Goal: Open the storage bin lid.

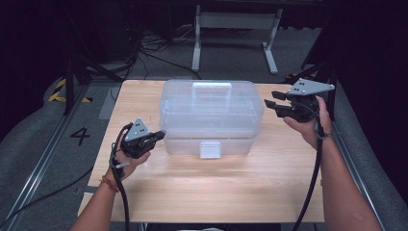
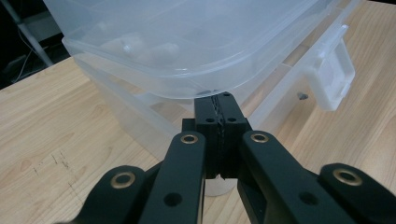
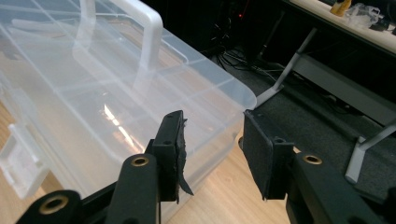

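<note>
A clear plastic storage box point(image 1: 211, 113) with a white handle point(image 1: 211, 89) on its lid and a white front latch point(image 1: 210, 149) stands on the wooden table point(image 1: 216, 192). My left gripper point(image 1: 161, 134) is shut, pad against pad with nothing between. Its tips point(image 2: 221, 105) sit under the lid's rim at the front left corner of the box point(image 2: 187, 42). My right gripper point(image 1: 270, 103) hovers just off the box's right end with its jaws open. The lid's corner point(image 3: 243, 95) lies just beyond the gap of that gripper point(image 3: 212, 126), untouched by the pads.
The box takes up the table's far middle; bare wood lies in front and on both sides. A white metal frame point(image 1: 231, 29) and loose cables point(image 1: 144, 48) are on the floor behind. A floor mark "4" point(image 1: 80, 135) is to the left of the table.
</note>
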Demonstrator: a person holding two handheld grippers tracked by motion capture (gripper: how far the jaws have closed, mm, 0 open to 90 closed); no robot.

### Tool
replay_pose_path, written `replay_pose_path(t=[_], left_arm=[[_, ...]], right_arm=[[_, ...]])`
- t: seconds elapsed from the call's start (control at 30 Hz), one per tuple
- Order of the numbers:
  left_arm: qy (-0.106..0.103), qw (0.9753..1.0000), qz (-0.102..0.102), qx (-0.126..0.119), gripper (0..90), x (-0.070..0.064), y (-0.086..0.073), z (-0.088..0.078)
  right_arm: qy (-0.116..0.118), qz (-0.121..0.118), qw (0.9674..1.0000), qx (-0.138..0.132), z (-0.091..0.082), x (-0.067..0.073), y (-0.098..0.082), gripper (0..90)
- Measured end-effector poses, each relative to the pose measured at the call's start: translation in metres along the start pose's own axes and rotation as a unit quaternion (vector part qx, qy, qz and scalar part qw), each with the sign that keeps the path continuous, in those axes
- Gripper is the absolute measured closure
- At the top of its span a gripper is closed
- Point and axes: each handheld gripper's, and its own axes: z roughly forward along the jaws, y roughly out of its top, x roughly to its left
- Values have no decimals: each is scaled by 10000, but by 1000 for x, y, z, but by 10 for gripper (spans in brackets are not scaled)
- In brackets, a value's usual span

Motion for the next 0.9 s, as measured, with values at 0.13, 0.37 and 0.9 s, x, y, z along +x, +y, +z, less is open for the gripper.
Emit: replay_pose_path(t=[0.13, 0.37, 0.9], left_arm=[[-4, 10000, 4, -3, 897, 0, 0, 0], [-3, 10000, -8, -37, 897, 0, 1, 0], [12, 10000, -11, -61, 897, 1, 2, -1]], right_arm=[[29, 104, 9999, 14, -4, -3, -14, 589], [134, 136, 9997, 150, 0, 0, -41, 581], [429, 249, 9978, 447, 24, 20, -86, 539]])
